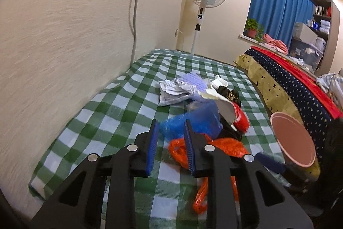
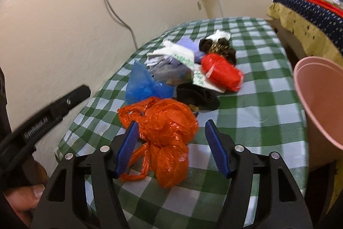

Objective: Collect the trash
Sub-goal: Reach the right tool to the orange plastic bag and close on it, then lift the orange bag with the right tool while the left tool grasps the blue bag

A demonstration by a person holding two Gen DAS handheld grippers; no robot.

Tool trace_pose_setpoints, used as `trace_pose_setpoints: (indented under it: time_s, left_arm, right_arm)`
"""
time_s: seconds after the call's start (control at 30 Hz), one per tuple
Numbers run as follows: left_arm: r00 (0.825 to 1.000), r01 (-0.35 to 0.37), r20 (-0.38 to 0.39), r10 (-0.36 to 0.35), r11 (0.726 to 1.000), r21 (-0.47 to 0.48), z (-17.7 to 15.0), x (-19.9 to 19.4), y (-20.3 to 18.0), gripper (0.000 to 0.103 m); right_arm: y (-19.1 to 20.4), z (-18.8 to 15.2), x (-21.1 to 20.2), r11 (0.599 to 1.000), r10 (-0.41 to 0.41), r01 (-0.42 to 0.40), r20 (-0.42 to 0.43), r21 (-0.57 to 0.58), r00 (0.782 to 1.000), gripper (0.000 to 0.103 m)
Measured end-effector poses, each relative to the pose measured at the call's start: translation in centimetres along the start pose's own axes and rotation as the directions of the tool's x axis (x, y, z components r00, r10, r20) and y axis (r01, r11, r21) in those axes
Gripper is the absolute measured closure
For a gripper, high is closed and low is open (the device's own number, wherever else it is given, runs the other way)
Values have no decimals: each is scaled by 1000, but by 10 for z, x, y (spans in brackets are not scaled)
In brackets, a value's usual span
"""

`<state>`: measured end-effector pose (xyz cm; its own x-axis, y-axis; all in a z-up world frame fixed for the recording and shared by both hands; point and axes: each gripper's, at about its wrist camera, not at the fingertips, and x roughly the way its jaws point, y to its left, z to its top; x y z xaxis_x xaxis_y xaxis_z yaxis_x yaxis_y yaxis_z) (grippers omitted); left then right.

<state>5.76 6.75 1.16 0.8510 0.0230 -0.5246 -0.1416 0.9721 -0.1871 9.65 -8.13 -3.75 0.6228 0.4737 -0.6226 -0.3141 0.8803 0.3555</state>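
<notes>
The right tongs [image 2: 170, 141] stand wide apart, low in the right wrist view, straddling the top of the orange plastic bag [image 2: 163, 130] without gripping it. The left tongs [image 1: 171, 141] are set narrower and empty, at lower centre of the left wrist view, aimed toward the blue plastic bag [image 1: 193, 121]. The trash lies heaped mid-frame on the green checked bed [image 2: 246, 121]; the pink bin [image 2: 321, 100] stands at the right edge. Risk one: the orange film is slack and crumpled, so a closure on a loose fold would likely lift only part of it, or slip. Risk two: the pads may pinch the bed cover along with the film. Risk three: the black cloth [image 2: 199, 98] and pale folded fabric [image 2: 169, 57] appear to be clothing rather than trash, though blur makes this uncertain; a broad grab could drag them along. Risk four: both tongs converge on one heap and may collide.
</notes>
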Motion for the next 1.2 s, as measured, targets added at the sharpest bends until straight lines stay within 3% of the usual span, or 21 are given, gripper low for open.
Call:
trace_pose_setpoints:
  time_s: [0.03, 0.1, 0.13, 0.17, 0.23, 0.27, 0.3, 0.37, 0.43, 0.53, 0.7, 0.73, 0.77, 0.93, 1.2]
  left_arm:
    - [1000, 6, -2, -6, 1000, -3, 2, 4, 0, 79]
    - [1000, 23, -10, -23, 1000, -9, 5, 11, 0, 79]
    - [999, 37, -19, -37, 999, -13, 6, 16, -2, 79]
    - [998, 51, -31, -51, 999, -16, 7, 22, -3, 79]
    - [997, 63, -43, -64, 998, -20, 7, 30, -6, 79]
    - [996, 70, -50, -71, 997, -25, 7, 33, -7, 77]
    - [996, 69, -61, -71, 997, -31, 8, 39, -9, 74]
    - [996, 60, -59, -63, 997, -39, 7, 44, -9, 54]
    - [995, 69, -68, -72, 996, -54, 8, 50, -11, 48]
    - [993, 73, -90, -77, 997, -39, 7, 61, -19, 43]
    - [988, 57, -139, -60, 998, -22, 2, 79, -25, 43]
    - [987, 58, -147, -61, 998, -30, 2, 81, -24, 49]
    - [986, 59, -152, -64, 998, -37, 2, 83, -23, 63]
    - [984, 62, -168, -66, 998, -28, 2, 85, -23, 97]
    - [988, 49, -143, -54, 998, -35, 8, 69, -13, 103]
  right_arm:
    - [0, 0, 4, 1000, 10, -10, -15, 7, 1000, 41]
    - [-1, -2, 11, 1000, 25, -25, -36, 14, 999, 62]
    - [-2, -2, 12, 999, 30, -30, -48, 20, 998, 65]
    - [-3, -2, 13, 999, 34, -33, -48, 25, 998, 74]
    - [-8, 1, 9, 998, 41, -39, -51, 46, 998, 79]
    - [-10, 2, 8, 998, 41, -38, -49, 53, 998, 88]
    - [-12, 3, 6, 998, 36, -33, -50, 60, 998, 88]
    - [-16, 6, 4, 997, 25, -21, -53, 76, 998, 88]
    - [-20, 8, 1, 996, 21, -16, -55, 91, 998, 89]
    - [-23, 10, -1, 995, 1, 4, -55, 95, 998, 89]
    - [-28, 10, 1, 994, -5, 11, -58, 107, 998, 90]
    - [-29, 9, 1, 994, -7, 13, -57, 106, 998, 90]
    - [-29, 9, 1, 995, -12, 18, -56, 102, 998, 90]
    - [-29, 11, -2, 995, -26, 30, -46, 95, 999, 90]
    - [-25, 19, -19, 996, -61, 60, 11, 62, 998, 91]
